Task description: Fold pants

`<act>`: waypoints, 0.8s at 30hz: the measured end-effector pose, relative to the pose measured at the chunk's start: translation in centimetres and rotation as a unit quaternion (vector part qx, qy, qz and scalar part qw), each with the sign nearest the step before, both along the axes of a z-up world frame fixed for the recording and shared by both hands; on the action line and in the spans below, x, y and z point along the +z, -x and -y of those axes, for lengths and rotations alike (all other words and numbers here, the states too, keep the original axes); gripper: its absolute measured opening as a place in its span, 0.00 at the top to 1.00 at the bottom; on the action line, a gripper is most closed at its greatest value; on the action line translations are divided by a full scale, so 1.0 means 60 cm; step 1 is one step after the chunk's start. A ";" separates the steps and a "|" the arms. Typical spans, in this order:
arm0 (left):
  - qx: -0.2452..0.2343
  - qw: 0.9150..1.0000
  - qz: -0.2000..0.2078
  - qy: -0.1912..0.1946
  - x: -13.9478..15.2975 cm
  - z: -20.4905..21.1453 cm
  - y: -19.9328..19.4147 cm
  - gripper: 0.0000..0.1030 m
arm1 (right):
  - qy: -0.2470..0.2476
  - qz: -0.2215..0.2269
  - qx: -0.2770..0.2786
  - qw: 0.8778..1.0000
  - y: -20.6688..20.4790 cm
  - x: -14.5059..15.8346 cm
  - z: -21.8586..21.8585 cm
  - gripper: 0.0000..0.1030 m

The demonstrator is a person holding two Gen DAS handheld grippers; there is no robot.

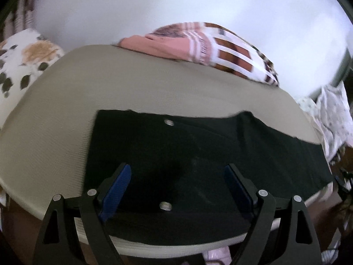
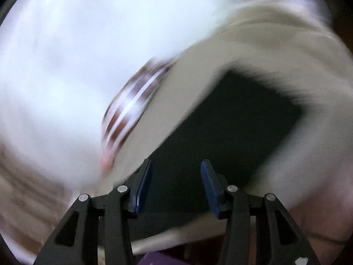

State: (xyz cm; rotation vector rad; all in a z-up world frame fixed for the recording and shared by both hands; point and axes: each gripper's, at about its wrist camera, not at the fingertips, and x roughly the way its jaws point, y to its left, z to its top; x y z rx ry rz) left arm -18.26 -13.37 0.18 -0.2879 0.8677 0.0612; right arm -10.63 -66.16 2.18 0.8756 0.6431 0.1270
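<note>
The black pants (image 1: 198, 150) lie folded flat on a beige mat (image 1: 66, 110), with two silver snaps (image 1: 169, 122) showing on the cloth. My left gripper (image 1: 178, 167) hovers over the near part of the pants, its blue pads wide apart and holding nothing. The right wrist view is heavily blurred. In it the pants (image 2: 231, 119) appear as a dark patch on the mat (image 2: 275, 55). My right gripper (image 2: 177, 162) is above their near edge, and its pads stand apart with no cloth pinched between them.
A pink, brown and white striped cloth (image 1: 231, 50) lies bunched past the mat's far edge, seen blurred as the striped cloth (image 2: 130, 110) on the right side too. A spotted cushion (image 1: 24, 61) sits at the left and patterned fabric (image 1: 335, 114) at the right.
</note>
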 end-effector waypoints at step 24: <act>-0.030 0.998 -0.036 0.028 0.011 0.095 -0.019 0.16 | -0.156 0.034 -0.051 0.986 0.012 -0.121 0.135 0.56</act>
